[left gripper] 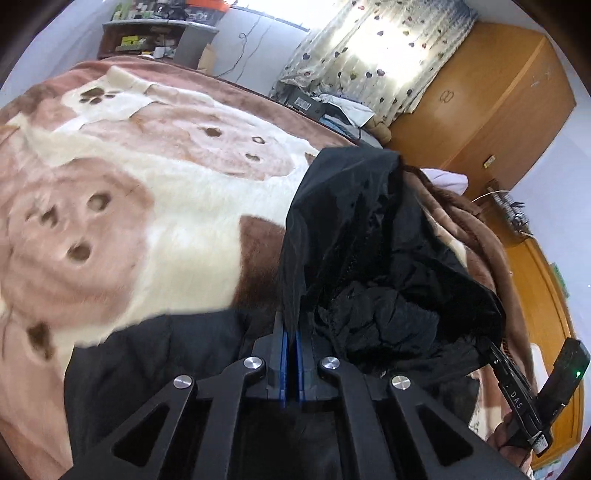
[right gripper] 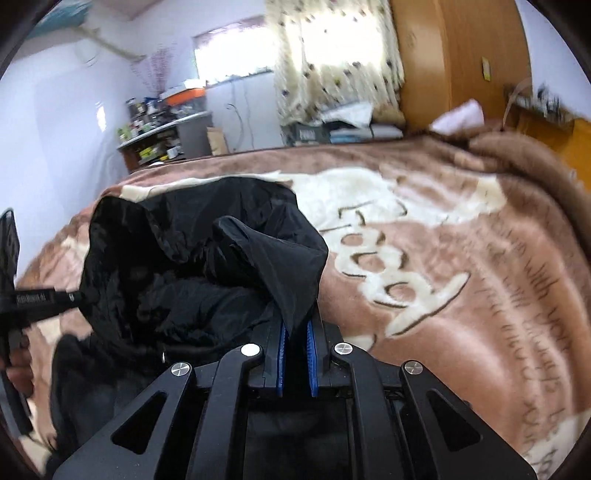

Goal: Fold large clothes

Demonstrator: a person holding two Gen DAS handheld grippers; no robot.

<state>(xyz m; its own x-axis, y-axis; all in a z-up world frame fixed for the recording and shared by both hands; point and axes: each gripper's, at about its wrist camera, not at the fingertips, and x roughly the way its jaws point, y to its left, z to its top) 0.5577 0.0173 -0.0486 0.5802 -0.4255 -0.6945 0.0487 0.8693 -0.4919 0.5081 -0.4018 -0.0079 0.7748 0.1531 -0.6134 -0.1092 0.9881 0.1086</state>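
Observation:
A large black garment [left gripper: 369, 236] of thin shiny cloth hangs bunched between my two grippers above a bed. My left gripper [left gripper: 291, 325] is shut on one edge of it, the cloth pinched between the blue pads [left gripper: 283, 354]. My right gripper [right gripper: 295, 328] is shut on another edge of the black garment [right gripper: 192, 258], a fold rising from between its blue pads [right gripper: 313, 347]. Each gripper shows in the other's view: the right one [left gripper: 491, 350] at the lower right, the left one [right gripper: 74, 295] at the left edge. More black cloth lies low at the near side.
The bed carries a plush brown and cream bear blanket [left gripper: 147, 184], also seen in the right wrist view [right gripper: 443, 277]. A wooden wardrobe [left gripper: 491, 110], a curtained window [left gripper: 380, 48] and a cluttered shelf [left gripper: 147, 33] stand beyond the bed.

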